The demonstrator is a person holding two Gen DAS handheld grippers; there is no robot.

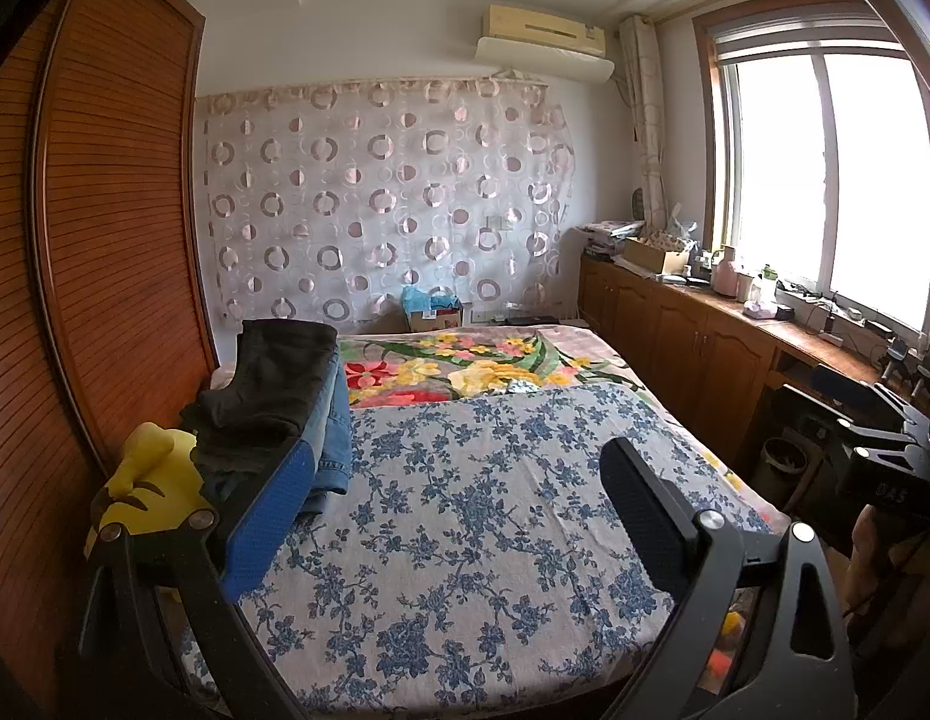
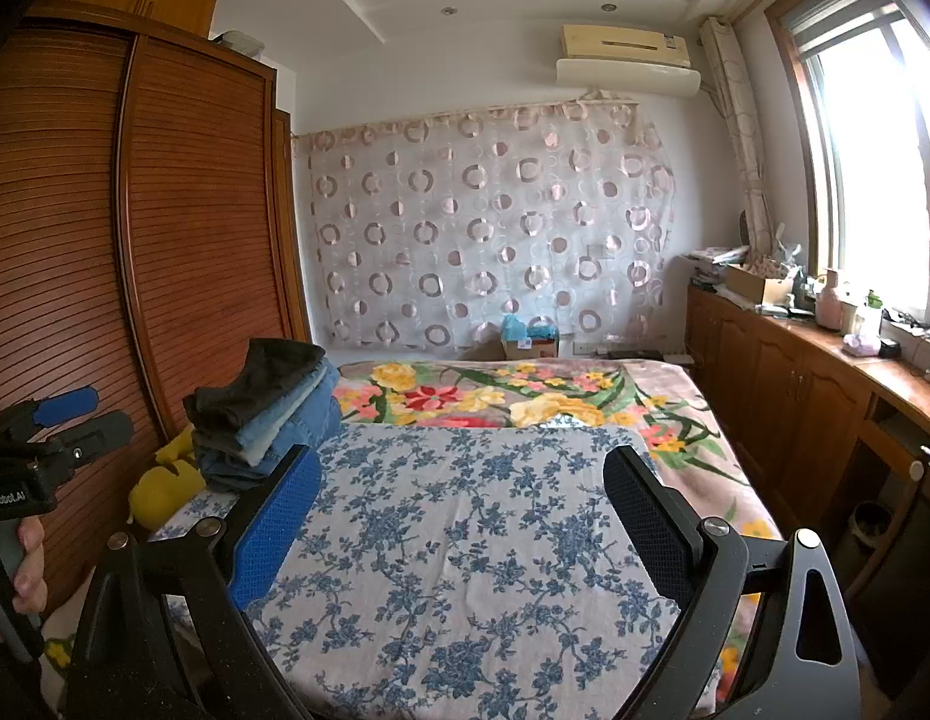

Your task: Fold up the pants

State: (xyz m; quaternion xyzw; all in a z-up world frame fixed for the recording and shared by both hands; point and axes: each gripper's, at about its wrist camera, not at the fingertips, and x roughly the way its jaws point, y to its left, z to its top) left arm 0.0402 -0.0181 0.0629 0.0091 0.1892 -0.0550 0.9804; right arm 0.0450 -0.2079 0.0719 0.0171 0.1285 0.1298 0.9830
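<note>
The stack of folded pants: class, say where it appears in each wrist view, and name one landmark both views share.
Left wrist view: the stack of folded pants sits left of centre, just above the blue finger pad.
Right wrist view: the stack sits left of centre, beside the wardrobe.
Shared landmark: the yellow plush toy lies just left of it.
</note>
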